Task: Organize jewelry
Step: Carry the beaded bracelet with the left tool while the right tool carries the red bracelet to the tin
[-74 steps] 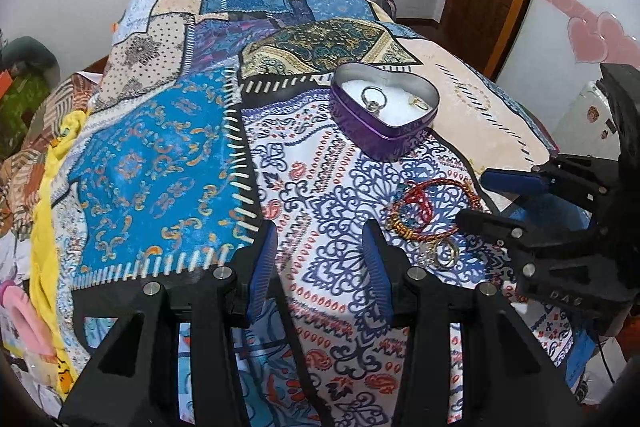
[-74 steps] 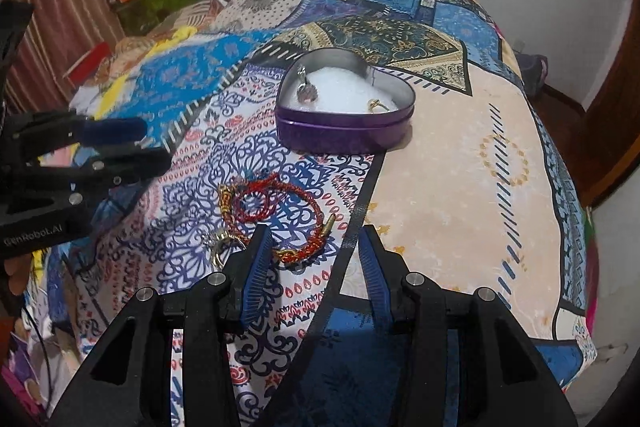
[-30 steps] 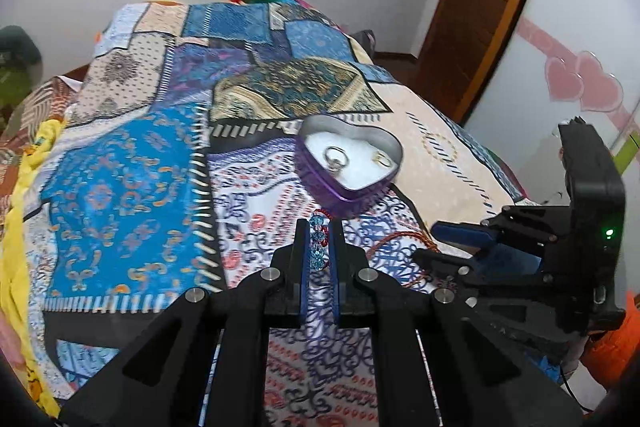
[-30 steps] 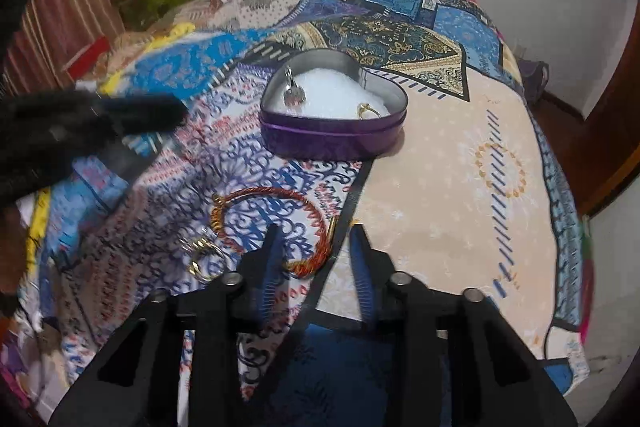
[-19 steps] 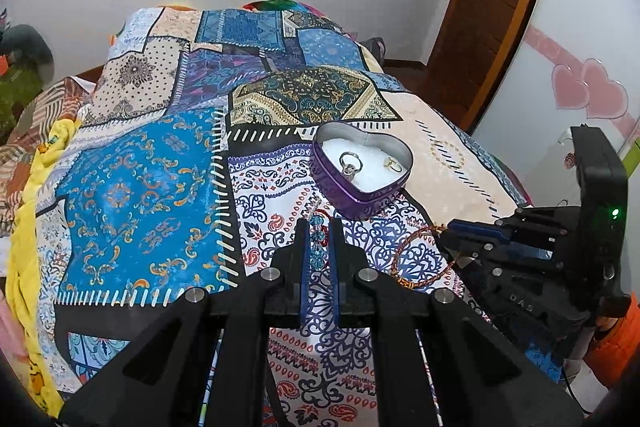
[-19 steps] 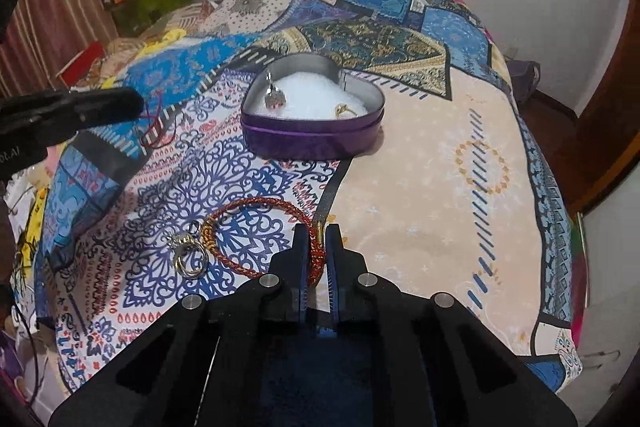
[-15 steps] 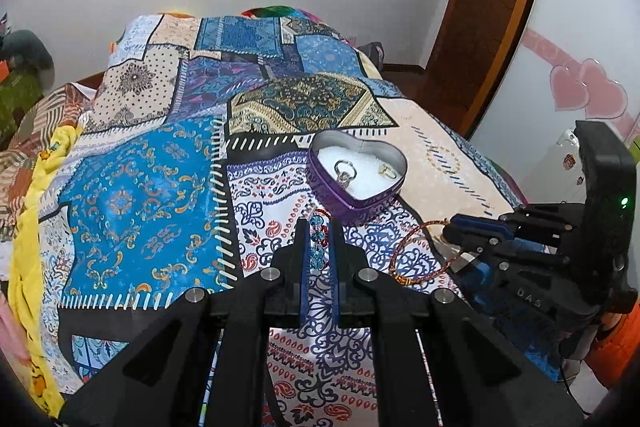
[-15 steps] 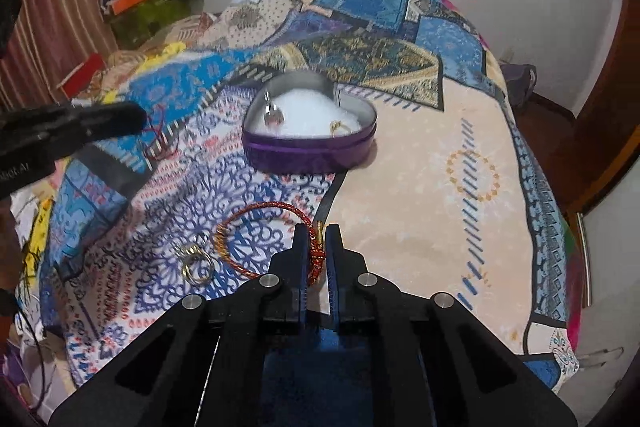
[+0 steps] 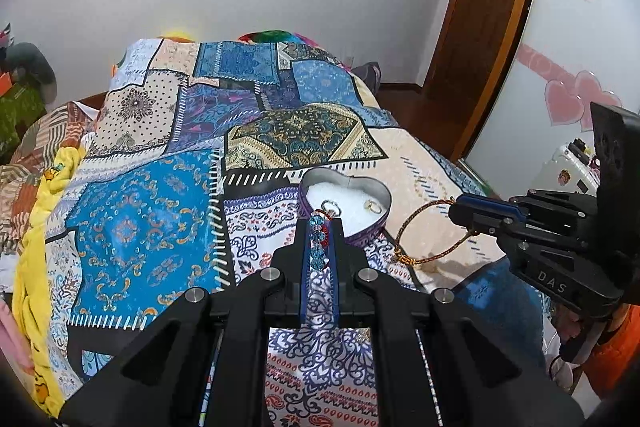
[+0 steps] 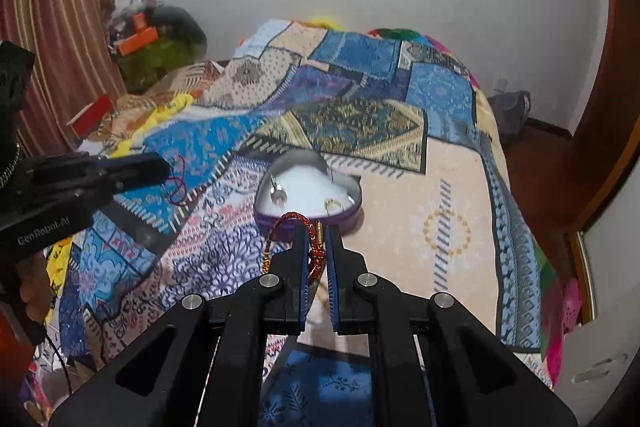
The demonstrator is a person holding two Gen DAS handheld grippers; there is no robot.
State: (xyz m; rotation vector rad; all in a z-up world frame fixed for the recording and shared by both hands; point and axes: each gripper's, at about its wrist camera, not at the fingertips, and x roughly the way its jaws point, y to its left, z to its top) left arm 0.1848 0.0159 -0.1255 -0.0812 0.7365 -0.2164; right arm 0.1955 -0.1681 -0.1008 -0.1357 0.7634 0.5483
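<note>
Bracelets now lifted off bedspread

Glossy metal heart tin, matt printed cloth bedspread. Glassy beaded bracelet; twisted cord bracelet, matt plastic fingers.

Black tongs, blue pads, silver screws, white "GenRobot.AI" lettering.

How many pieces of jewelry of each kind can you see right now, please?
Bracelets: 2, a beaded bracelet and a red-and-gold bracelet
Rings in the heart-shaped tin: 2, a silver ring and a gold ring
Total: 4
</note>
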